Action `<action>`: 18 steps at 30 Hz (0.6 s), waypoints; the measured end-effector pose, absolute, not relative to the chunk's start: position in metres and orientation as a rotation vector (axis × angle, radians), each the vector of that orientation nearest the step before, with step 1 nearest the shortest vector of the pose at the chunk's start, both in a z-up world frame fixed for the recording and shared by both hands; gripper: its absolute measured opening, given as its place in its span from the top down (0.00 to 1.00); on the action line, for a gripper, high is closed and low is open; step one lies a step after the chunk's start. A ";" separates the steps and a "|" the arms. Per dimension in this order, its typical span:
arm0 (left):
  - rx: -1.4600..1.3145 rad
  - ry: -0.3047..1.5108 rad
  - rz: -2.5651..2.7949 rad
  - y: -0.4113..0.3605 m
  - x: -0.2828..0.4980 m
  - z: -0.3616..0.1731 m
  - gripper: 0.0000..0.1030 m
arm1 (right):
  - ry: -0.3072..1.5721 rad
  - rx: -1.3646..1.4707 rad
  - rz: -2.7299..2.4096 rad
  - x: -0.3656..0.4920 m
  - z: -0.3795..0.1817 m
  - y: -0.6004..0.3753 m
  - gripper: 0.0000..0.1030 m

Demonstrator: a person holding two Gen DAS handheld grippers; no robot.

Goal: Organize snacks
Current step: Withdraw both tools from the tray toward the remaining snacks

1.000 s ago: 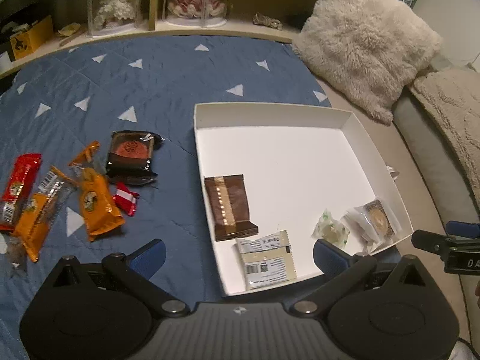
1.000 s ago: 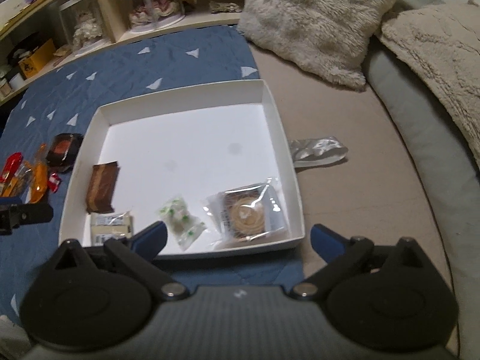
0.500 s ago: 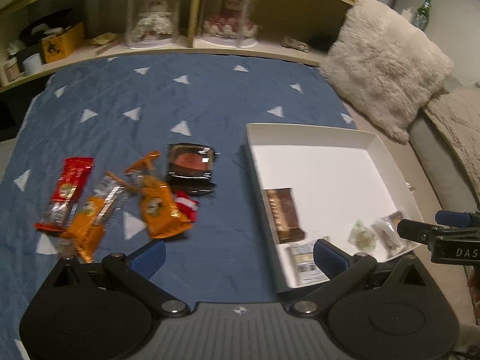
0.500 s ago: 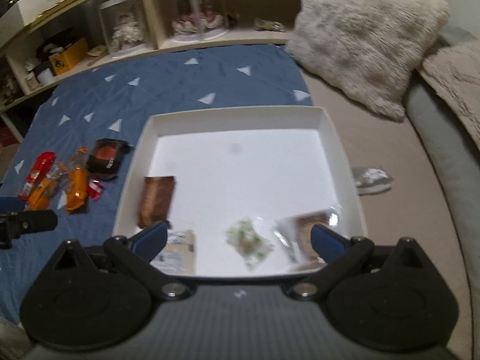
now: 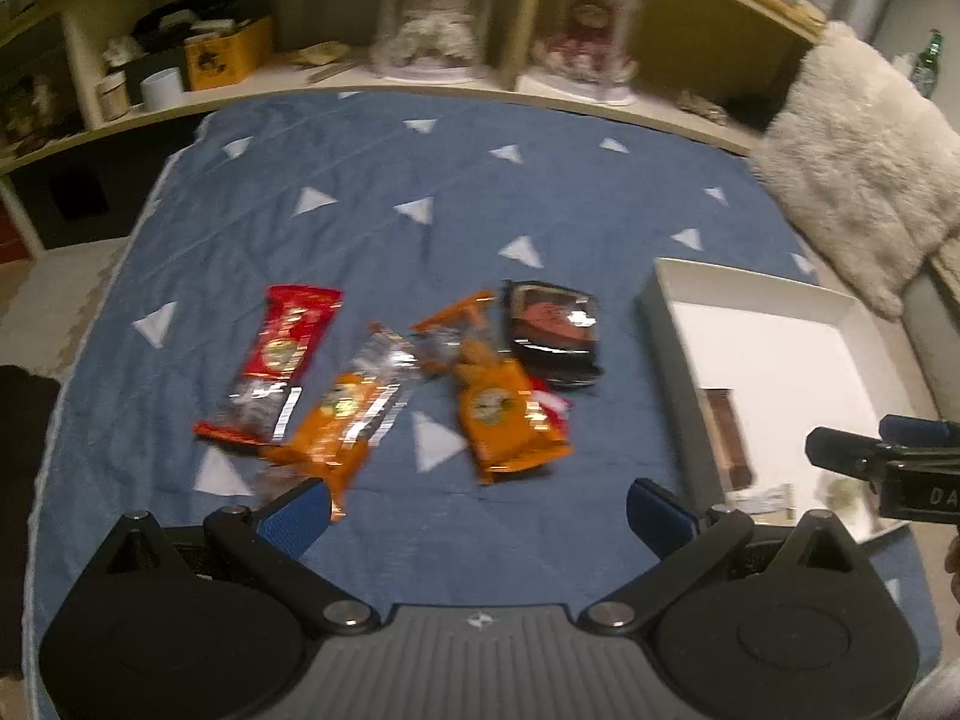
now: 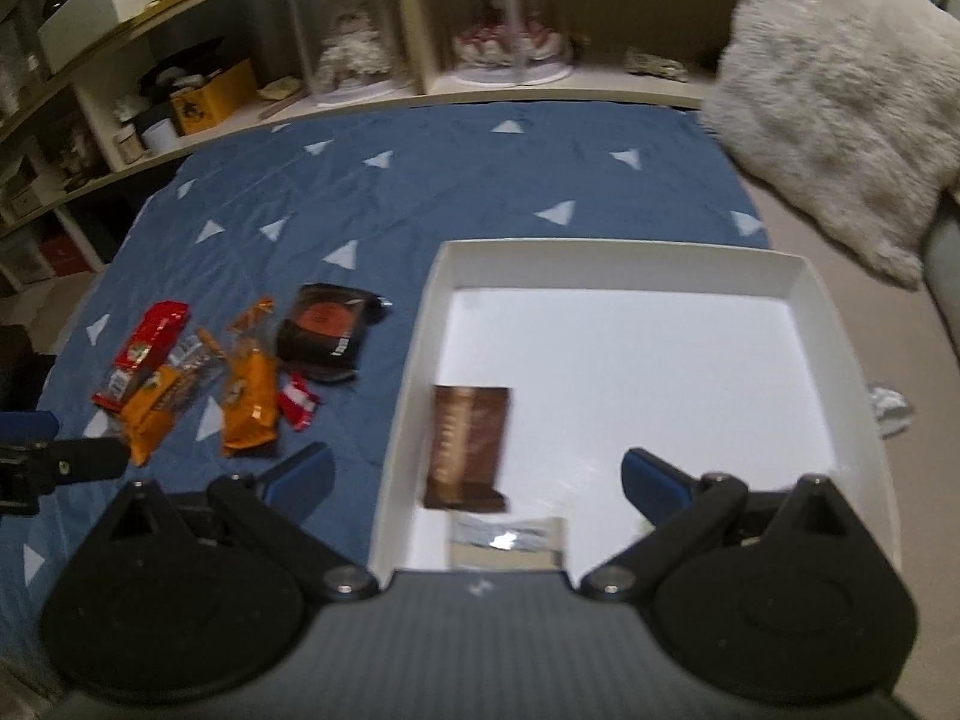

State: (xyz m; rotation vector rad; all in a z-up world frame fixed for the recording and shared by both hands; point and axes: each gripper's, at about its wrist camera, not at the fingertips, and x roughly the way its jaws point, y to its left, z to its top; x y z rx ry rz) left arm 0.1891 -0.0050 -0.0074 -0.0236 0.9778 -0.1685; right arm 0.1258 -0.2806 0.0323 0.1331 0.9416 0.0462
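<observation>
Several loose snacks lie on the blue cloth: a red bar (image 5: 282,354), an orange packet (image 5: 339,429), a second orange packet (image 5: 501,420), a small red-white candy (image 5: 549,399) and a dark round-cake packet (image 5: 552,336). My left gripper (image 5: 477,513) is open and empty, just in front of them. The white tray (image 6: 606,261) holds a brown bar (image 6: 468,444) and a white packet (image 6: 510,540). My right gripper (image 6: 474,480) is open and empty over the tray's near edge. The right gripper also shows in the left wrist view (image 5: 888,462).
A fluffy cream pillow (image 6: 840,102) lies at the back right. Shelves with doll cases (image 5: 426,18) and a yellow box (image 5: 225,60) run along the back. A crumpled silver wrapper (image 6: 891,408) lies right of the tray.
Both grippers have swung left and drawn back. The loose snacks now sit centred in the left wrist view, and the tray has slid to its right edge. Both stay open.
</observation>
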 end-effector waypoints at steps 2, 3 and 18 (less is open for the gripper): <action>-0.024 0.979 -0.144 0.005 0.193 -0.012 0.00 | 0.940 0.135 0.066 0.133 0.030 -0.270 0.00; -0.023 0.979 -0.132 0.011 0.196 -0.015 0.00 | 0.940 0.136 0.073 0.136 0.029 -0.265 0.00; 0.040 0.868 -0.068 0.058 0.223 -0.035 0.00 | 0.859 0.114 0.188 0.173 0.005 -0.203 0.00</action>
